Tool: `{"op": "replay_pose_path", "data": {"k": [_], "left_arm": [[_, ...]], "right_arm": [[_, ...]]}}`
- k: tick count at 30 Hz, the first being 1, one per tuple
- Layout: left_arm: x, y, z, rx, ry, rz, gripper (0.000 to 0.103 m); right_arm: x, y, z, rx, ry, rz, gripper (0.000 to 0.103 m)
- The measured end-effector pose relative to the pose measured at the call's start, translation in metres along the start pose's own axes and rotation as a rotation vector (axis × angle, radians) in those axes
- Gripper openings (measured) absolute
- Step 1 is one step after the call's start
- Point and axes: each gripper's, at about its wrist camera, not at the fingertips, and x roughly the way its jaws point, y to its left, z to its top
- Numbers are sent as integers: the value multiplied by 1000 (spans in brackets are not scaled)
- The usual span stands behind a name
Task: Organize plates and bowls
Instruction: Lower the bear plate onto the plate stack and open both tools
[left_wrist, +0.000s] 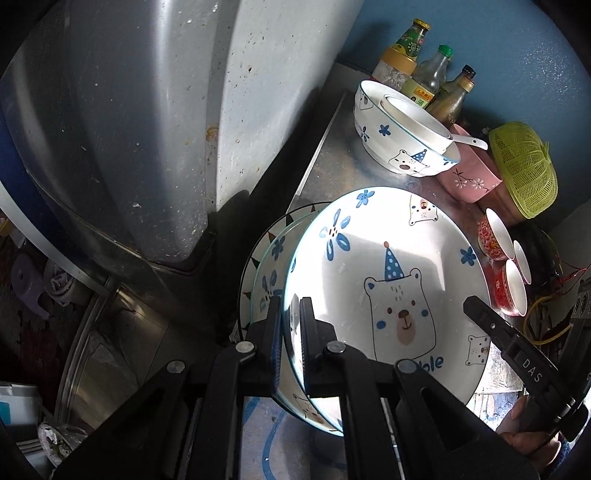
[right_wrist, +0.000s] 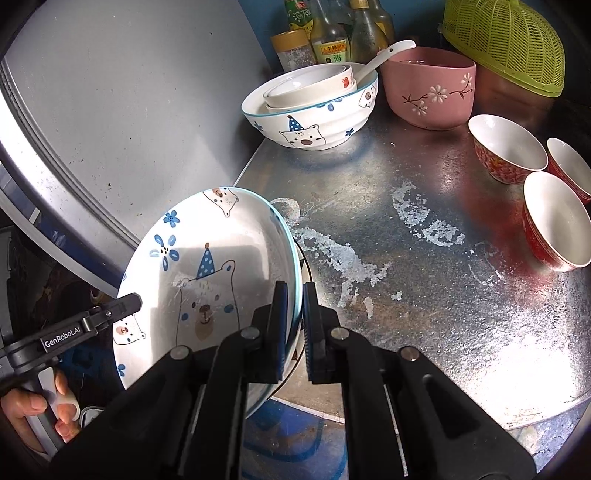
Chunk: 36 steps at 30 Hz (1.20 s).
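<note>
A stack of bear-print plates is being carried over the metal countertop, pinched at opposite rims by both grippers. The left gripper is being held closed on the near-left rim, w/ the rim seated between its pads; the right gripper is likewise clamped on the rim at the right side. The top plate is being held tilted. At least two more plates are seen beneath it in the left wrist view; whether these are resting on the counter can't be told.

Judged step: the stack is being brought down onto the counter, short of the bear-print bowl w/ small bowls and a spoon nested in it. For a clean set-down, both sides should be lowered together so the rims aren't twisted in the pads, and the stack levelled before release. Clearance should be kept from the pink bowl and the three red bowls on the right. Jaws shouldn't be opened until the weight is fully taken by the counter.
</note>
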Motion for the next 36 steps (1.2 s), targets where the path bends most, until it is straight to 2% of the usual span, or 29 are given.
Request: {"op": "replay_pose_path", "data": {"k": [21, 23, 30, 34, 36], "left_arm": [[14, 7, 5, -15, 32, 10, 8], [15, 5, 5, -13, 33, 2, 15], [14, 2, 6, -12, 34, -10, 28], [8, -3, 8, -7, 12, -25, 47], [5, -8, 8, 8, -4, 4, 56]], "right_arm": [[14, 2, 4, -14, 39, -11, 9], [14, 2, 4, -17, 41, -11, 9], [12, 6, 7, -44, 46, -32, 12], [2, 12, 12, -86, 4, -52, 12], [1, 11, 14, -82, 3, -37, 13]]}}
